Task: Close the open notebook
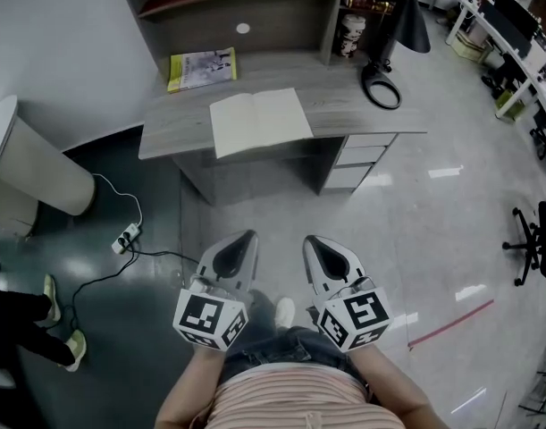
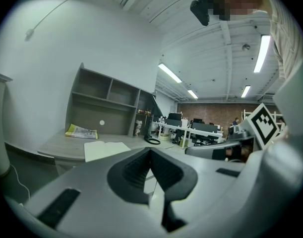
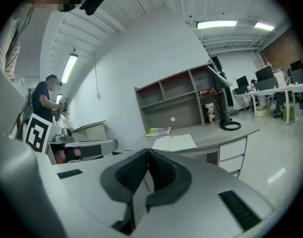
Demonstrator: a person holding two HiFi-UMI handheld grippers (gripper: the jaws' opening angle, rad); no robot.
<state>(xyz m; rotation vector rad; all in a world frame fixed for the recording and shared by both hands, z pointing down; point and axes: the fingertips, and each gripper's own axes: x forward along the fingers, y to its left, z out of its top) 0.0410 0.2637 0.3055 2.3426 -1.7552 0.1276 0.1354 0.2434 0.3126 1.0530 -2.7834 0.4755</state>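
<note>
The open notebook point(image 1: 259, 121) lies flat on the grey desk point(image 1: 165, 128), its pale pages facing up; it also shows as a notebook point(image 2: 104, 149) in the left gripper view and a notebook point(image 3: 174, 142) in the right gripper view. Both grippers hang low in front of the person, well short of the desk. My left gripper point(image 1: 247, 237) is shut with nothing in it, tips meeting point(image 2: 150, 150). My right gripper point(image 1: 310, 240) is shut too and holds nothing point(image 3: 148, 151).
A yellow-green magazine point(image 1: 201, 68) lies at the desk's back left under the shelf unit point(image 1: 237, 3). A black lamp base point(image 1: 382, 88) and a canister point(image 1: 350, 35) stand at the right. Drawers point(image 1: 362, 159) sit below. A power strip and cable point(image 1: 125, 238) lie on the floor, left.
</note>
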